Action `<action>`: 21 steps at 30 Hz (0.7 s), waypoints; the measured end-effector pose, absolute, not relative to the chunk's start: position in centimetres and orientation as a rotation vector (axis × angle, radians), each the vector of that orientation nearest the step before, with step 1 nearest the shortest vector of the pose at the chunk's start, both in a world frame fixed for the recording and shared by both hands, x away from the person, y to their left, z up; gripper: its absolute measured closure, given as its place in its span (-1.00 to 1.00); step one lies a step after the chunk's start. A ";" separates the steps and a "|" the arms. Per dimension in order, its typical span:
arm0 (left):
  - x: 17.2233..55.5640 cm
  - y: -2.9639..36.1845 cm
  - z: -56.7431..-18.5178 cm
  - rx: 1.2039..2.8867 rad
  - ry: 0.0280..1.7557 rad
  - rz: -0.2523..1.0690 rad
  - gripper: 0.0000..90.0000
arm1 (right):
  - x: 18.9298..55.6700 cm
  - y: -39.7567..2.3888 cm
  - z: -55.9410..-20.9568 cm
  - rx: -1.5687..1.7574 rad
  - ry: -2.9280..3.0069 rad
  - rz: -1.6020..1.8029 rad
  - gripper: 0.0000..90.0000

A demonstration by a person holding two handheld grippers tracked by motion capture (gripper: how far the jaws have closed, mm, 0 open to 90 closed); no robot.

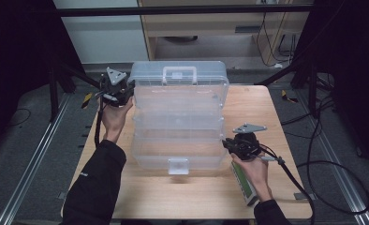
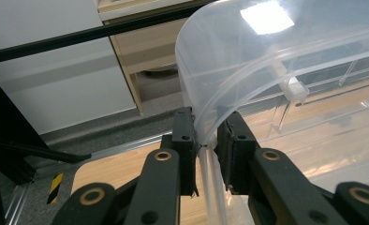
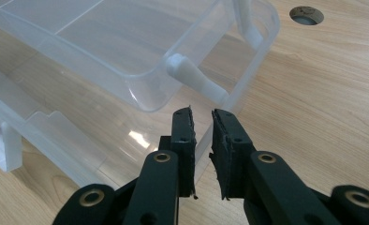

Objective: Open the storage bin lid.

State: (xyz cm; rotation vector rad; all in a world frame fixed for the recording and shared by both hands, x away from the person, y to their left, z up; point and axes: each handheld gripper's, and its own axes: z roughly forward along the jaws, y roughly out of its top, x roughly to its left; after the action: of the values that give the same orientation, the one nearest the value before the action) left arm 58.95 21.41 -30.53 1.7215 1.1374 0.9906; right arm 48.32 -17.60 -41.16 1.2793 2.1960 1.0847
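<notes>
A clear plastic tiered storage box [image 1: 178, 117] lies spread open on the wooden table [image 1: 262, 108], its carry handle [image 1: 179, 73] at the far end and a white latch [image 1: 178, 165] at the near end. My left gripper [image 1: 128, 92] is at the box's far left corner. In the left gripper view, the left gripper [image 2: 206, 129] is shut on the curved rim of the box [image 2: 248, 70]. My right gripper [image 1: 226, 143] is at the near right corner. In the right gripper view, the right gripper [image 3: 201, 117] has the thin wall of the lowest tray [image 3: 126, 150] between its narrow jaws.
A green and white flat pack [image 1: 246, 186] lies on the table under the right hand. A round hole [image 3: 306, 15] is in the tabletop beyond the box. Black frame bars, cables and a wooden cabinet [image 1: 210, 28] stand around the table.
</notes>
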 end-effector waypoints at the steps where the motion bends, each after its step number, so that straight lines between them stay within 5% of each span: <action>1: 59.0 21.4 -30.5 1.718 1.139 0.991 0.72 | 48.3 -17.6 -41.2 1.277 2.196 1.082 0.76; 21: 61.4 21.1 -30.4 1.721 1.155 0.995 0.71 | 48.4 -17.6 -41.2 1.274 2.191 1.087 0.76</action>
State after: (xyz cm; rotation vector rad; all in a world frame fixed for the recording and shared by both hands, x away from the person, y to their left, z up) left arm 61.37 21.06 -30.38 1.7206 1.1555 0.9948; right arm 48.41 -17.62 -41.22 1.2738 2.1905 1.0872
